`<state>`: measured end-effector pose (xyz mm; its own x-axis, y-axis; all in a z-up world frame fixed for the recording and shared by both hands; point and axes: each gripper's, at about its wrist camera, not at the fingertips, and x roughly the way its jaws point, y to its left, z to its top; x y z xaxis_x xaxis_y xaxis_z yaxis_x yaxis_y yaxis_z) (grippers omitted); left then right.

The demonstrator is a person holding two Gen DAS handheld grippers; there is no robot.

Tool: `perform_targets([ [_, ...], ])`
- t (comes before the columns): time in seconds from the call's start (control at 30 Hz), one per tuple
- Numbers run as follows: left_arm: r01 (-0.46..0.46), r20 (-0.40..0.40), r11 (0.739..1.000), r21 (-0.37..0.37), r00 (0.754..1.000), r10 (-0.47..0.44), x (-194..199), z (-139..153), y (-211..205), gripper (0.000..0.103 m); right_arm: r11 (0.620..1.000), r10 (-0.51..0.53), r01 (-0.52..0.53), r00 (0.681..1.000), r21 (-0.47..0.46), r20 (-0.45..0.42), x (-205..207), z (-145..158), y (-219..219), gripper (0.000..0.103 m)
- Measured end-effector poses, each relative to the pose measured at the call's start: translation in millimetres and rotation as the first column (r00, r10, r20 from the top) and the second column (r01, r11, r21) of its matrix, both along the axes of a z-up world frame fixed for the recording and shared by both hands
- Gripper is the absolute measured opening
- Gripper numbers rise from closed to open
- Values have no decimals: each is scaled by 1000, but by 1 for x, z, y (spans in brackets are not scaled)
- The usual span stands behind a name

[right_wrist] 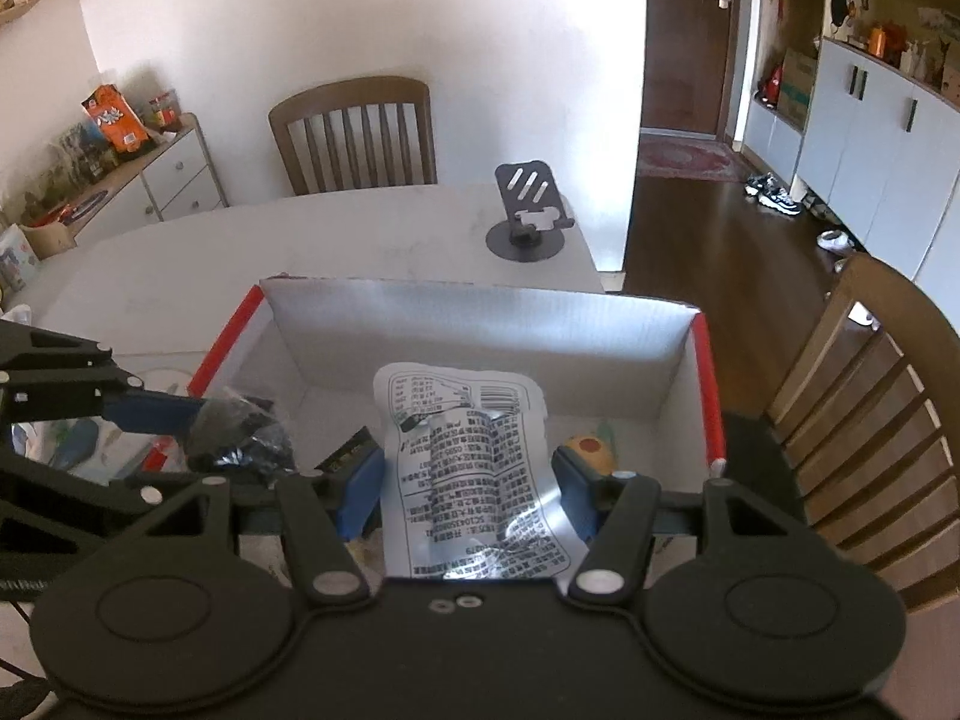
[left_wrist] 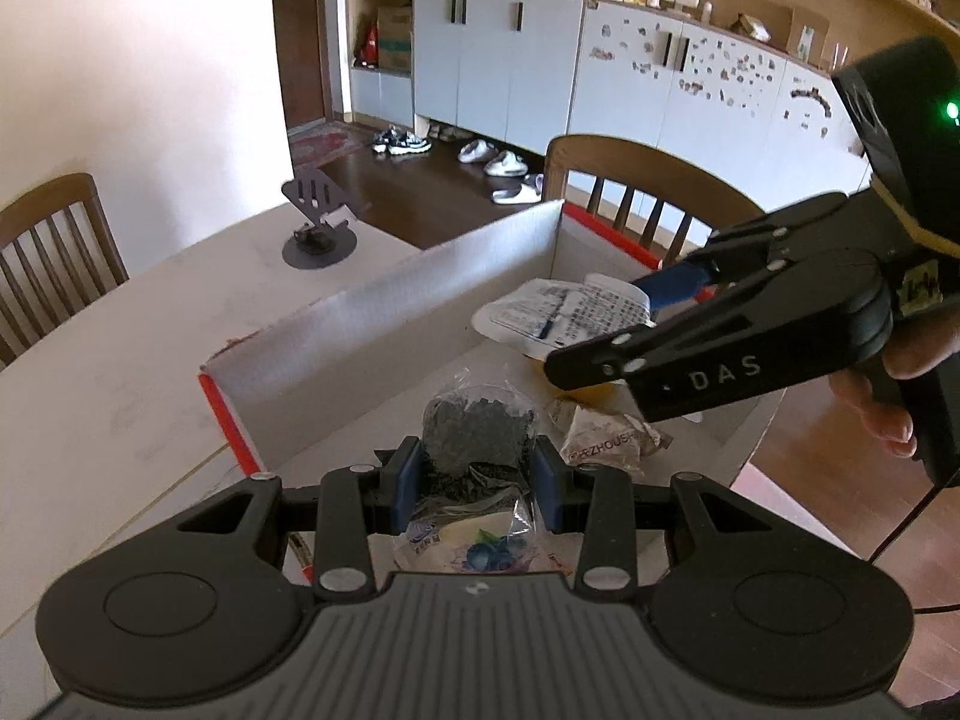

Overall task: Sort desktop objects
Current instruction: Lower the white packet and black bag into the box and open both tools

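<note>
crinkly packets [right_wrist: 474,474] – matte cardboard box [right_wrist: 480,330]

Open-topped cardboard box [right_wrist: 480,324], its floor crowded with packets; bare table [right_wrist: 300,252] behind, phone stand [right_wrist: 527,210] aside.

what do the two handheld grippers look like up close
Both grippers, left gripper and right gripper, are matte black linkages with silver pivot pins and blue finger pads. The right one carries white "DAS" lettering, a green light and a black cable.
</note>
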<state>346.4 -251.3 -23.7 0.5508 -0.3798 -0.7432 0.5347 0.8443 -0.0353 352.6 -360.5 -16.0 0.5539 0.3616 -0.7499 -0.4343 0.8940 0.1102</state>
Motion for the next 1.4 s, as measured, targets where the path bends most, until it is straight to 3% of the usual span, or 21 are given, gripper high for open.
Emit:
perform_targets([
  [0.3, 40, -52, 997, 71, 998, -36, 7, -22, -16, 37, 998, 22, -24, 999, -58, -46, 24, -24, 10, 61],
  [0.9, 39, -136, 994, 106, 990, -24, 12, -47, -20, 37, 983, 45, -71, 987, -172, -153, 33, -63, 28, 61],
  [1.4, 42, -159, 991, 127, 987, -21, 19, -54, -25, 39, 983, 24, -55, 985, -174, -174, 39, -64, 28, 63],
])
